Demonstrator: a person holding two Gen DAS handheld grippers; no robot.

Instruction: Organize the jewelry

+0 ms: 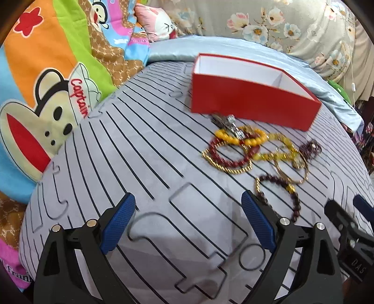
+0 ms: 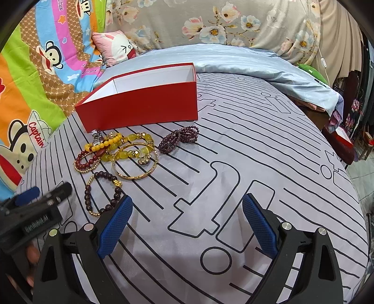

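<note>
Where the jewelry lies in a loose heap on the bed, it sits ahead of both claws and just in front of an open red cardboard box with a white inside (image 1: 252, 103) (image 2: 140, 110). As far as its white walls show, the box holds nothing; its floor is hidden behind the near wall. A silver metal watch band (image 1: 230, 126) (image 2: 96, 136) touches the box's near wall, partly tucked under its edge. Tangled beside it are a yellow bead bracelet (image 1: 245, 138) (image 2: 105, 144), a dark red bead bracelet with a gold chain border (image 1: 224, 159) (image 2: 86, 161), a plain gold bangle (image 1: 292, 170) (image 2: 135, 161) and a strand of larger pale yellow stones (image 2: 131, 152). A bunched purple bead strand (image 1: 311, 147) (image 2: 178, 139) lies just apart from the heap.

Nearest the claws is a brown wooden bead bracelet with a gold charm (image 1: 280, 194) (image 2: 102, 191). It touches the outer side of the left claw's (image 1: 188, 224) right finger and lies just beside the right claw's (image 2: 187, 224) left finger. Both claws are spread wide and hold nothing, hovering over the grey bedsheet with black line drawings (image 1: 140, 163) (image 2: 257, 163).

Beyond the box lie a pale blue satin quilt (image 1: 177, 46) (image 2: 233, 60), a bright cartoon monkey blanket (image 1: 46, 93) (image 2: 35, 81) and a floral grey cover (image 1: 280, 21) (image 2: 210, 23).
</note>
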